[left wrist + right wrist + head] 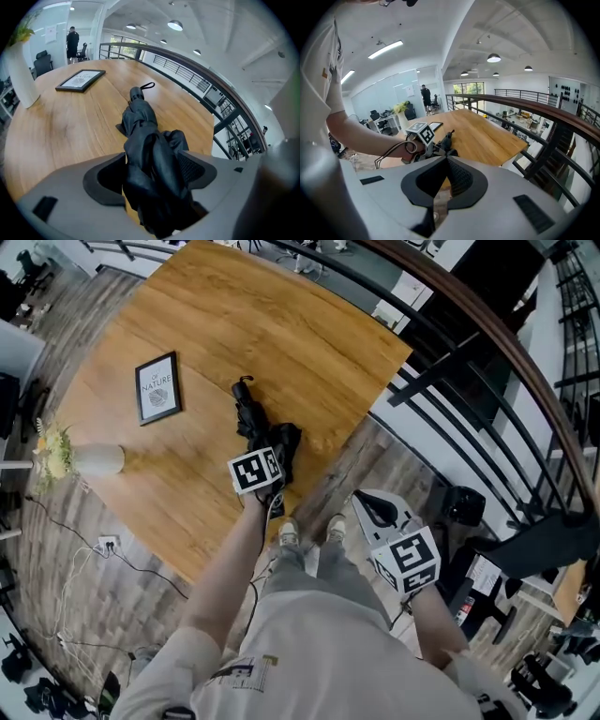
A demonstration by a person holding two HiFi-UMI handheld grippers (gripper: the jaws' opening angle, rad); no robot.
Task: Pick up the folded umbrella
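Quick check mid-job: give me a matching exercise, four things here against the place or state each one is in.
Things:
1. umbrella
2. frame
3. vase
4. right gripper

Places or states:
A. jaws together, off the table
B. flat on the table, untouched
C. clamped in the left gripper jaws
D. upright at the table edge, holding flowers

Pairs: 1-C, 2-B, 3-D, 4-A

Open-plan office, upper level: wooden desk [281,324], black railing [525,101], swivel chairs [42,63], round ceiling lamps [493,58] overhead
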